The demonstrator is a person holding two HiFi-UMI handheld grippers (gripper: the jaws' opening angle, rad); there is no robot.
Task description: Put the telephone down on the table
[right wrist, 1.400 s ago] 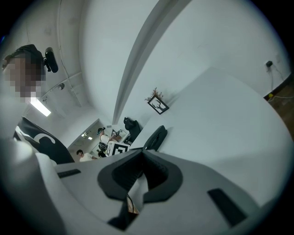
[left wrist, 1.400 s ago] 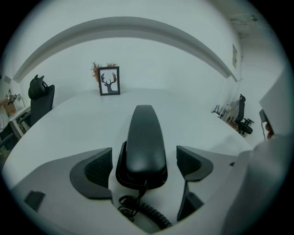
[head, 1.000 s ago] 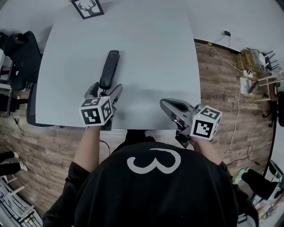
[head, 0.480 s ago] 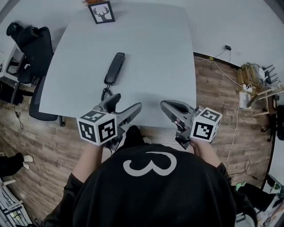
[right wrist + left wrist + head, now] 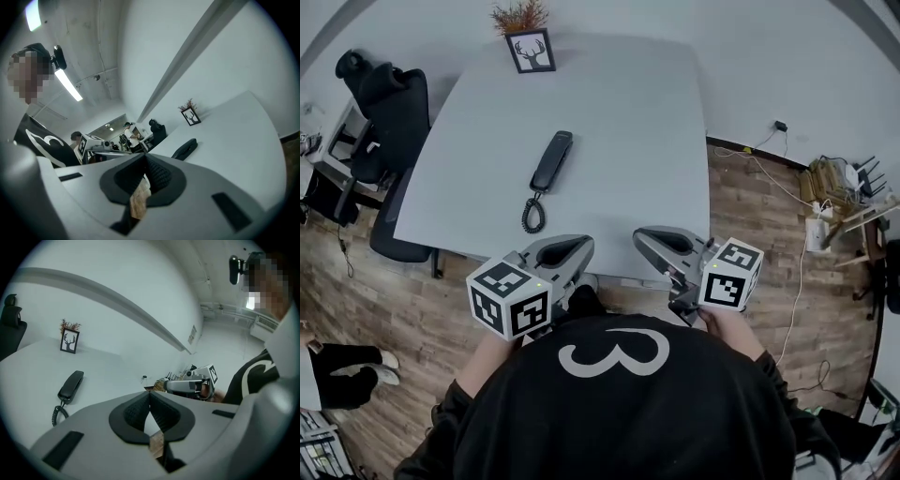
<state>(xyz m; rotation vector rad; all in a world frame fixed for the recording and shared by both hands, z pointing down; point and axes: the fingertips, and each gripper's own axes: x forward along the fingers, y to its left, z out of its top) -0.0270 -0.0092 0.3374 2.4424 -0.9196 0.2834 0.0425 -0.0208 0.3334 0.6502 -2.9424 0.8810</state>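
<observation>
The black telephone handset [image 5: 551, 161] lies flat on the grey table [image 5: 628, 122], its coiled cord [image 5: 532, 214] trailing toward the near edge. It also shows in the left gripper view [image 5: 71, 385] and the right gripper view [image 5: 184, 150]. My left gripper [image 5: 584, 246] hovers at the table's near edge, well short of the handset; its jaws are closing until the tips meet [image 5: 150, 393], with nothing between them. My right gripper [image 5: 639, 236] is beside it, shut and empty [image 5: 144, 157].
A framed deer picture [image 5: 531, 52] with a dried plant stands at the table's far edge. A black office chair [image 5: 394, 103] sits at the left. Cables and boxes [image 5: 830, 155] lie on the wood floor at the right. A person's legs [image 5: 347, 361] show at the lower left.
My left gripper has let go of the handset, drawn back to the table's near edge and closed its jaws. The handset stays on the table. The right gripper has barely moved.
</observation>
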